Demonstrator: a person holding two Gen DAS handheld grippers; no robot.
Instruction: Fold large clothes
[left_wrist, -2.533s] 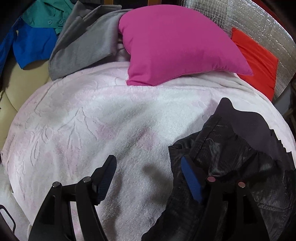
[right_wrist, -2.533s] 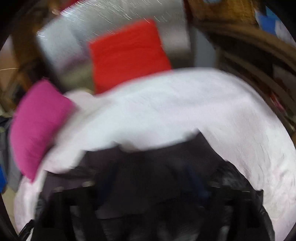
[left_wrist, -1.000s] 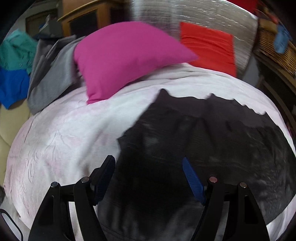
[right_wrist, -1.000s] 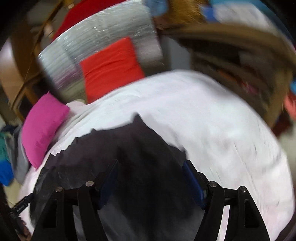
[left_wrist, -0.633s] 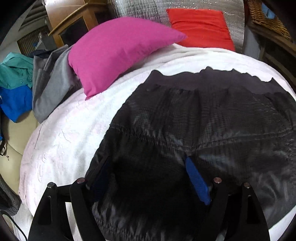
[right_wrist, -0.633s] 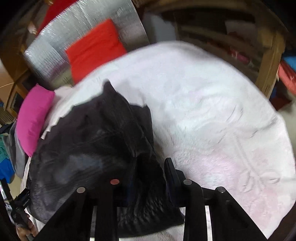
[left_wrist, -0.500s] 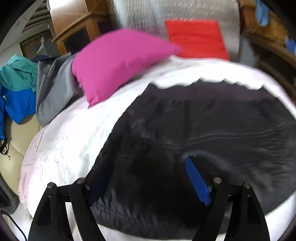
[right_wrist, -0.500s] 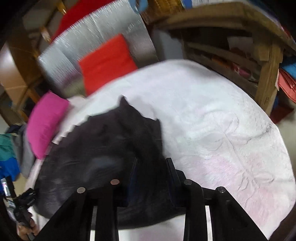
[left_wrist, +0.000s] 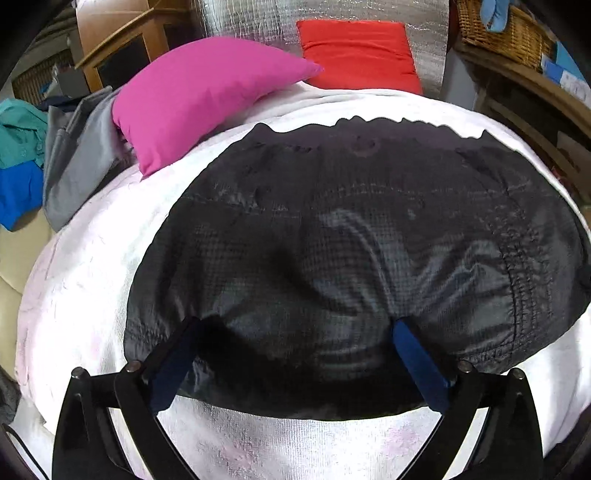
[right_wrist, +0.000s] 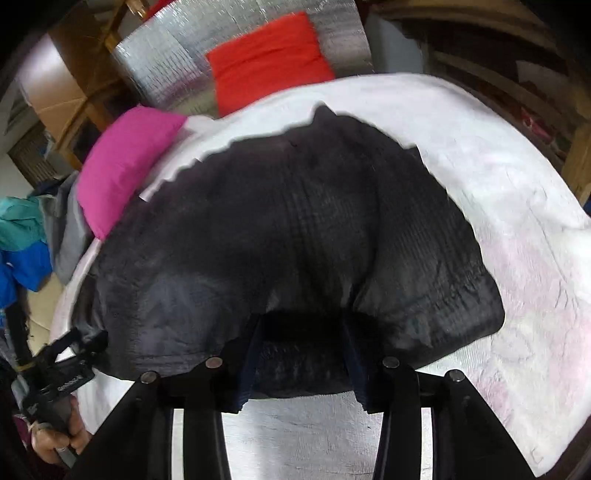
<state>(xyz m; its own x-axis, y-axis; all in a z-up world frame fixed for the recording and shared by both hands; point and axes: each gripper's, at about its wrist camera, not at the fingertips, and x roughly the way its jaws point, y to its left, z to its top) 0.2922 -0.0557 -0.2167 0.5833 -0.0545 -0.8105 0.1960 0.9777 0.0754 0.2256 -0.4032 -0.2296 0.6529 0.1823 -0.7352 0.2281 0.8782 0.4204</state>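
A black quilted garment lies spread flat on the white blanket, its waistband toward the pillows. My left gripper is open, fingers wide apart over the garment's near edge, holding nothing. In the right wrist view the same garment fills the middle. My right gripper has its fingers partly closed around a bunched fold of the garment's near edge. The hand holding the left gripper shows at the lower left of that view.
A pink pillow and a red pillow lie at the far end by a silver foil panel. Grey, teal and blue clothes are piled at the left. Wooden shelves stand at the right.
The black garment has been pulled out flat across the blanket from a crumpled heap. My right gripper has narrowed on its near edge. My left gripper stays open.
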